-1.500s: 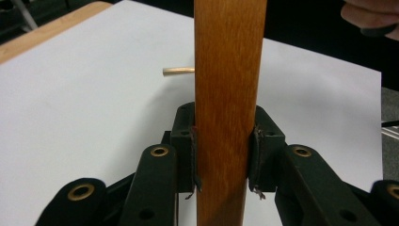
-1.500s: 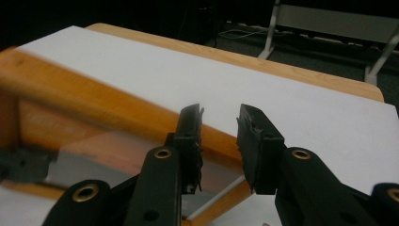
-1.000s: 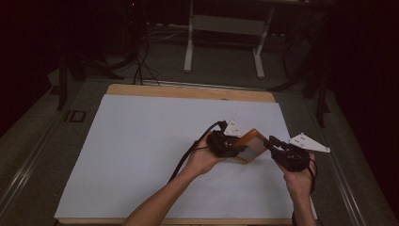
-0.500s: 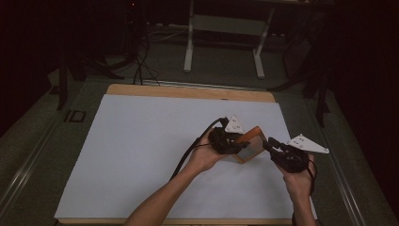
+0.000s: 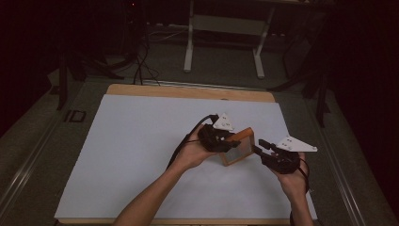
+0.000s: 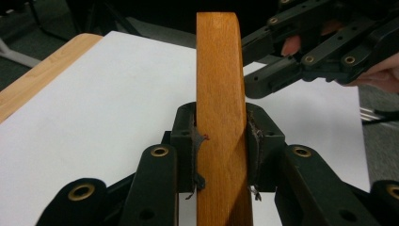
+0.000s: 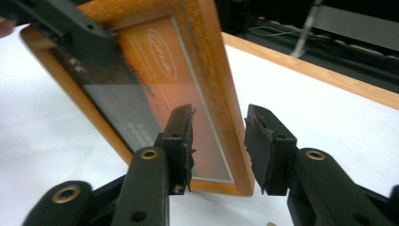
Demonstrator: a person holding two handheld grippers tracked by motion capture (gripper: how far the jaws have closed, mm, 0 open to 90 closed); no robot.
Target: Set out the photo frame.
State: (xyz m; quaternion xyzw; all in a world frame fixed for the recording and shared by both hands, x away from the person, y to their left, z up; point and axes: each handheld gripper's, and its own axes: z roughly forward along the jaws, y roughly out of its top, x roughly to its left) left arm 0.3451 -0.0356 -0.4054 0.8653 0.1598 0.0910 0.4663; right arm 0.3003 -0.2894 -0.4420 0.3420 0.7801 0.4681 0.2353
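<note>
The white mat covered my table; right of centre frame the wooden picture frame stood tilted. My left gripper was clamped on its edge, while my right gripper had just been opening, its jaws loose around the frame's corner.

A fixed high view looks forward and down from the person's side onto a table, fairly far off. The left gripper view sits close behind the left gripper, facing along its jaws across the table. The right gripper view rides equally close behind the right gripper. All three share the wooden picture frame.
</note>
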